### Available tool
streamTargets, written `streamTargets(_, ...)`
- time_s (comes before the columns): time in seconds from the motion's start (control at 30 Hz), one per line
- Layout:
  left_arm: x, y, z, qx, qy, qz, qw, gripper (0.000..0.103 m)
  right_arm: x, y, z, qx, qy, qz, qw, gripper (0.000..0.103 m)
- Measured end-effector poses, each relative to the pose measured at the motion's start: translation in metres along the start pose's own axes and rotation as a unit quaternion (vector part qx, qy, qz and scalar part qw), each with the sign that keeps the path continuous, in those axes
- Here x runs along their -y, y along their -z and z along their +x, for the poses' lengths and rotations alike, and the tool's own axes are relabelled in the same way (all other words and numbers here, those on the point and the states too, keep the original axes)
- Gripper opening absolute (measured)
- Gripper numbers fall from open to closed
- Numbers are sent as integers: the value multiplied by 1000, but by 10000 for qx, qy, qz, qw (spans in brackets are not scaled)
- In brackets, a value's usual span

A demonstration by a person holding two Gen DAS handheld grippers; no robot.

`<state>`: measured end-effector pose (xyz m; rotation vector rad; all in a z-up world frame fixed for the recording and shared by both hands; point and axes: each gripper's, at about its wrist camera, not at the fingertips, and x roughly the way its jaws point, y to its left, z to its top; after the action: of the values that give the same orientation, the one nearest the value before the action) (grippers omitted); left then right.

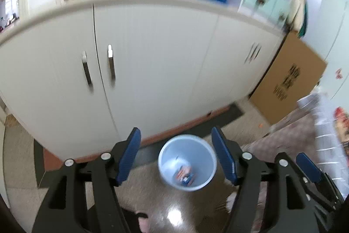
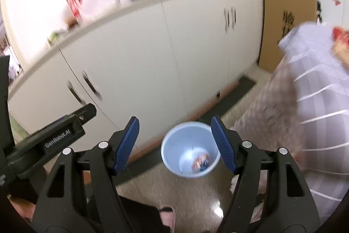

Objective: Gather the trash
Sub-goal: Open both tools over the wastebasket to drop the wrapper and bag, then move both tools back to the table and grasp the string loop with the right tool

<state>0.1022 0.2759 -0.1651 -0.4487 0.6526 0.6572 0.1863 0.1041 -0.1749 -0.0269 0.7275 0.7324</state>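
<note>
Both pairs of tongs are hanging above a pale blue bin (image 1: 187,162) on the kitchen floor, the left tongs (image 1: 175,155) and the right tongs (image 2: 175,144) each standing wide apart and gripping nothing. The bin is sitting below and between the blue fingers (image 1: 128,156) of each pair, just in front of a white cupboard (image 1: 141,62). Some trash (image 1: 185,176), a small crumpled wrapper in blue and orange, is already lying at the bottom of the bin, so at least one piece appears to be collected. Off to the right of the tongs, a table under a striped cloth (image 2: 309,115) is showing something red at its far edge, too blurred to identify; whether more trash is waiting there cannot be told. A cardboard box (image 1: 288,80) is leaning beyond the cupboard.
</note>
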Motion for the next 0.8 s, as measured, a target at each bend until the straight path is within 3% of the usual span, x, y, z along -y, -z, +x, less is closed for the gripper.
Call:
streamTargets(0.17, 41, -5, -60, 541, 451, 306, 9970, 70, 25, -12, -76, 607, 75, 385, 9974, 68)
streamTargets(0.33, 108, 11, -81, 375, 1118, 922, 9887, 70, 87, -6, -138, 963, 690, 612, 9911, 68)
streamTargets(0.43, 153, 26, -88, 183, 1549, 1373, 9782, 70, 135, 2, -169, 1033, 1139, 852, 9844, 68)
streamTargets(0.53, 201, 43, -91, -21, 1997, 1848, 9623, 70, 183, 13, -192, 903, 1568, 1113, 9772, 68)
streamTargets(0.63, 235, 58, -89, -257, 2185, 2062, 9534, 70, 221, 25, -192, 490, 1730, 1346, 9745, 68)
streamTargets(0.7, 252, 65, -83, -365, 2113, 2243, 9506, 70, 243, 29, -187, 260, 1880, 1330, 9728, 56)
streamTargets(0.8, 270, 72, -78, -416, 2097, 2473, 9450, 70, 260, 27, -172, -52, 1777, 1254, 9760, 52)
